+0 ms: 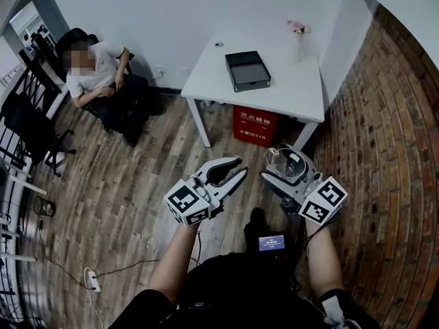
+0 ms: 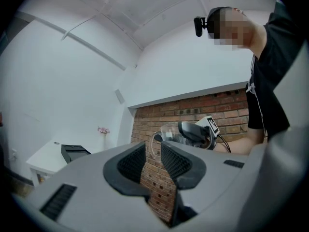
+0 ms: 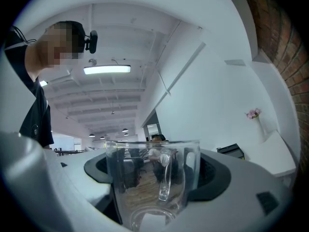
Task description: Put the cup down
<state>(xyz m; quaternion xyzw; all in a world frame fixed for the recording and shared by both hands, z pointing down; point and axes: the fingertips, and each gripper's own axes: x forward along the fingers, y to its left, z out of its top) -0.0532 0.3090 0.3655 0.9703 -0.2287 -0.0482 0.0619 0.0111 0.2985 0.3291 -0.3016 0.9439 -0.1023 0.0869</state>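
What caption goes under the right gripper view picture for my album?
The right gripper holds a clear glass cup upright between its jaws.

At about twelve o'clock from you, the red box (image 1: 256, 125) under the white table (image 1: 206, 74) carries white Chinese characters and the number 119. The print on the small screen (image 1: 271, 242) at your six o'clock is too small for you to read.

The left gripper (image 1: 235, 171) pointed level, jaws apart with nothing between them. Just to its right, the right gripper (image 1: 287, 164) gripped a glass cup (image 3: 152, 178). Left forearm (image 1: 175, 262) and right forearm (image 1: 322, 259) reached forward, side by side.
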